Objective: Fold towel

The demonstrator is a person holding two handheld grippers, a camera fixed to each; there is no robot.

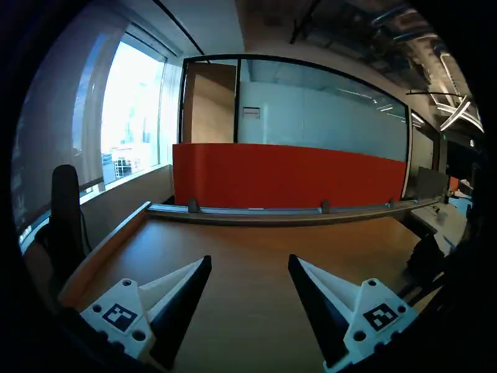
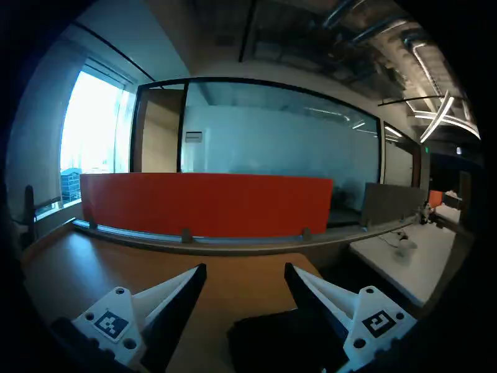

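Observation:
A dark towel lies flat on the wooden desk near its right edge, low in the right gripper view. My right gripper is open above and just behind it; its right finger overlaps the cloth's far corner, and nothing is held. In the left gripper view my left gripper is also open, hovering over bare wooden desk with nothing between its fingers.
An orange partition with a metal rail runs along the desk's far edge. A dark chair back stands at the left by the window. A dark shape sits at the desk's right edge. A white desk with small items lies beyond a gap.

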